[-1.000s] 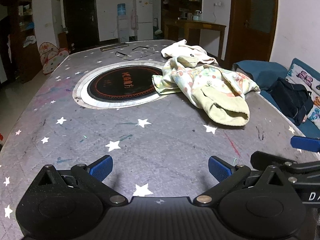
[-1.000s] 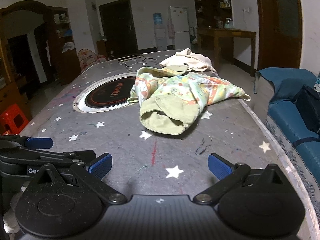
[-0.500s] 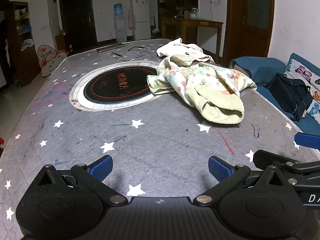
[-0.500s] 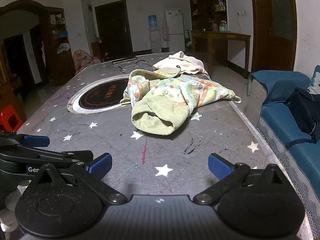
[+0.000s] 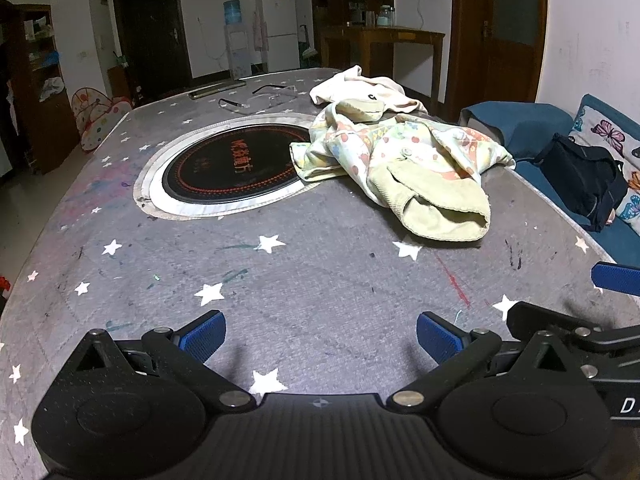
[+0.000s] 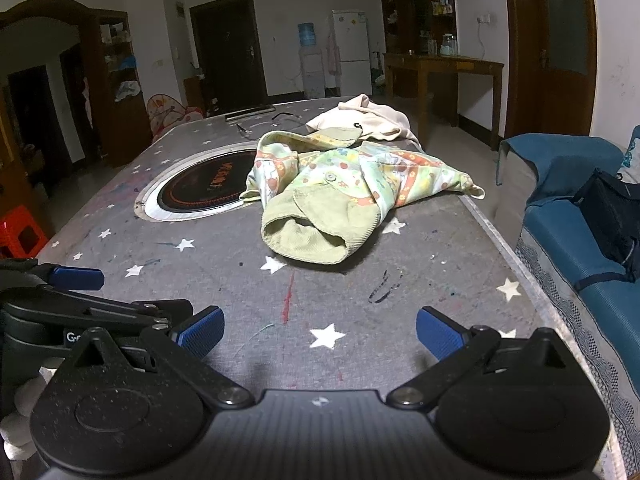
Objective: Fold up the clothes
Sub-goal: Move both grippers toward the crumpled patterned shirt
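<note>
A crumpled child's garment [image 5: 404, 164] [image 6: 340, 192], pale green with a coloured print, lies on the grey star-patterned table [image 5: 304, 280] [image 6: 420, 264] at the far right. A cream garment [image 5: 368, 92] [image 6: 368, 118] lies bunched just behind it. My left gripper [image 5: 320, 338] is open and empty above the table's near edge. My right gripper [image 6: 320, 332] is open and empty, beside the left one, which shows at the left of the right wrist view. Both are well short of the clothes.
A round black induction plate [image 5: 236, 164] [image 6: 204, 188] is set into the table, partly under the printed garment. Glasses [image 5: 260, 98] and a flat bar [image 5: 218, 90] lie at the far end. A blue sofa with a black bag [image 5: 584, 180] [image 6: 612, 216] stands to the right.
Both grippers have drawn back and risen a little, so the clothes look slightly farther off. The jaws have stayed open. The clothes have not moved.
</note>
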